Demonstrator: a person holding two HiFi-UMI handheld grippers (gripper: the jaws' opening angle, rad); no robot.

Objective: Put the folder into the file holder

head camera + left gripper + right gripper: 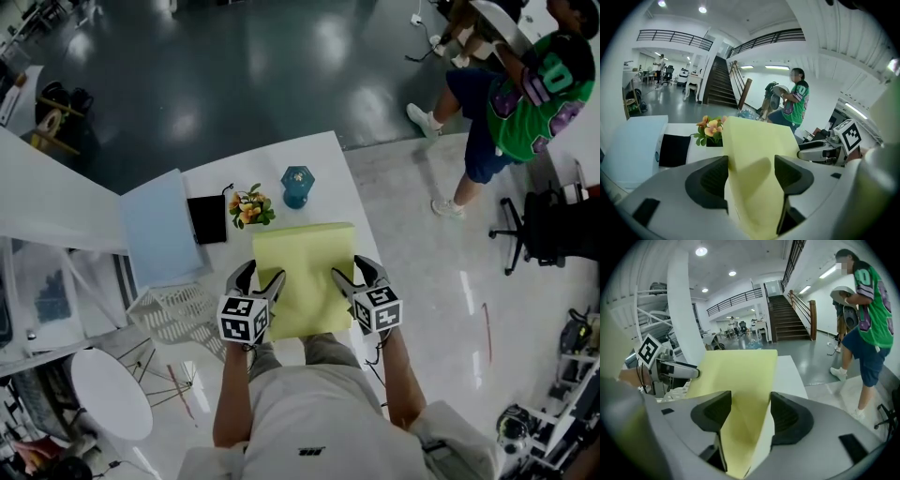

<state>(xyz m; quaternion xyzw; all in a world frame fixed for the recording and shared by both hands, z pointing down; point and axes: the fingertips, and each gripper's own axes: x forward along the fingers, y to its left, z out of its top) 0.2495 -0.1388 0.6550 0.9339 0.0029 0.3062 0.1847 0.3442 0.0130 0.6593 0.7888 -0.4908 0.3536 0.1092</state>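
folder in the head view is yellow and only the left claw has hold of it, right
The folder is yellow, but both claws have hold of it: the left claw at its left edge, the right claw at its right edge. The head view shows this.

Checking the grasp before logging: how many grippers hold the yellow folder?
2. The left gripper clamps the left edge of the yellow folder; the right gripper clamps its right edge. None hidden.

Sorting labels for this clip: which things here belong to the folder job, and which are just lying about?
Job: yellow folder, light blue file holder, left gripper, right gripper.
Lying about: flowers, teal container, black notebook, wire basket.
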